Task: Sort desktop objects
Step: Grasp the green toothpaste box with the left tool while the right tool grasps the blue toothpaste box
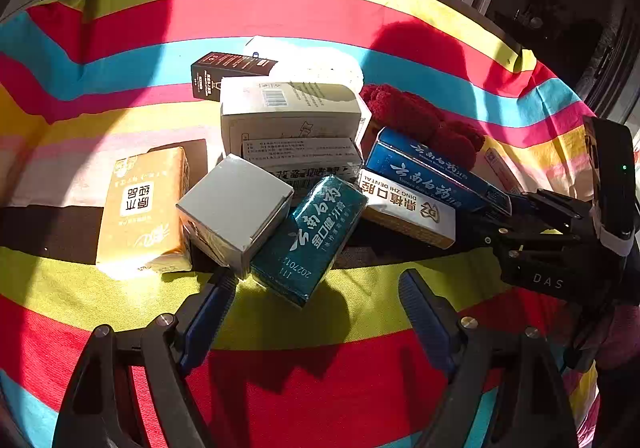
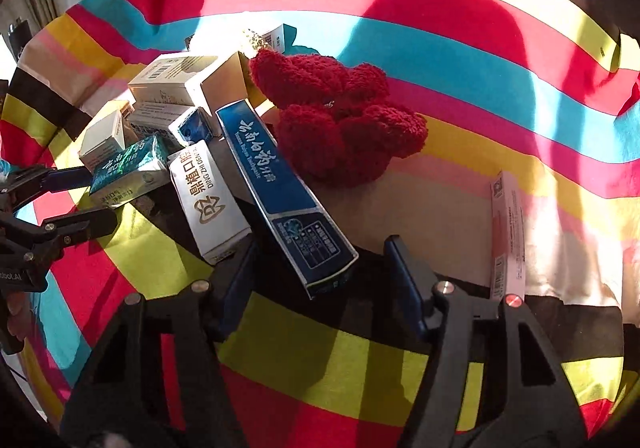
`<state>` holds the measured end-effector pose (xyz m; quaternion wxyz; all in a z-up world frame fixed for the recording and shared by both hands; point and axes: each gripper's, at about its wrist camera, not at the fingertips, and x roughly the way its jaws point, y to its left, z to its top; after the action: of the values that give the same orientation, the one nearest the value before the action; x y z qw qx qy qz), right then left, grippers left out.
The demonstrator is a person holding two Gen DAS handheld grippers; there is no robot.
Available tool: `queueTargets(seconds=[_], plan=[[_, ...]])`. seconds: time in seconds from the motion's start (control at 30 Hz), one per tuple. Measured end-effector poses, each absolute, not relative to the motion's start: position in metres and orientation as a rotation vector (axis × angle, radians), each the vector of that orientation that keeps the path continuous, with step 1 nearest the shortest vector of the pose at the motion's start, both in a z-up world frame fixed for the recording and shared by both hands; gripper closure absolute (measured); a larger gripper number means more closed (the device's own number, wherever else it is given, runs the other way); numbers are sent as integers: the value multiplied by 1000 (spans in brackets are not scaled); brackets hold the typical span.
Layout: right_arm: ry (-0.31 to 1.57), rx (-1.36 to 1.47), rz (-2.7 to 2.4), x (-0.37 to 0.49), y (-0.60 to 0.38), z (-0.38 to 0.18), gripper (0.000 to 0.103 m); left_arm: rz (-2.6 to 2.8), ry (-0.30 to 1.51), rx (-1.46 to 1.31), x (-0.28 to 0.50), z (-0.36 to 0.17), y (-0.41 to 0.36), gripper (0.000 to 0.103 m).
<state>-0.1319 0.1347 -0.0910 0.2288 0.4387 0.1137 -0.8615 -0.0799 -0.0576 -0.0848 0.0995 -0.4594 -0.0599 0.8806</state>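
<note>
A pile of boxes lies on the striped cloth. My left gripper is open, its fingers either side of the near end of a teal toothpaste box, also in the right wrist view. My right gripper is open around the near end of a long blue toothpaste box, which also shows in the left wrist view. A white dental box lies between the two, also. A red knitted item lies behind the blue box.
A grey cube box, a yellow tissue pack, a large white box and a black box sit in the pile. A pink slim box lies apart at the right. The table edge runs along the back by windows.
</note>
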Motion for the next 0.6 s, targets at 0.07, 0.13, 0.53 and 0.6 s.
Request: queueTargets(seconds=[0.07,0.13,0.53,0.6], plan=[[311,1200,-2348,-135,129,-91,40,2634,-142,-1344,-81,-83,-56,19],[310,1193,-2337,-140,123,-91,41,2660,-131,-1365,-87,-84,-60,19],[326,1191,-2350,-75,138,-87,74,2585,-254,-1312,-71,-90,-67,19],[348,1201,-2378,-56,148,-87,74,2603,-235,-1318,-79,-89,-62,19]])
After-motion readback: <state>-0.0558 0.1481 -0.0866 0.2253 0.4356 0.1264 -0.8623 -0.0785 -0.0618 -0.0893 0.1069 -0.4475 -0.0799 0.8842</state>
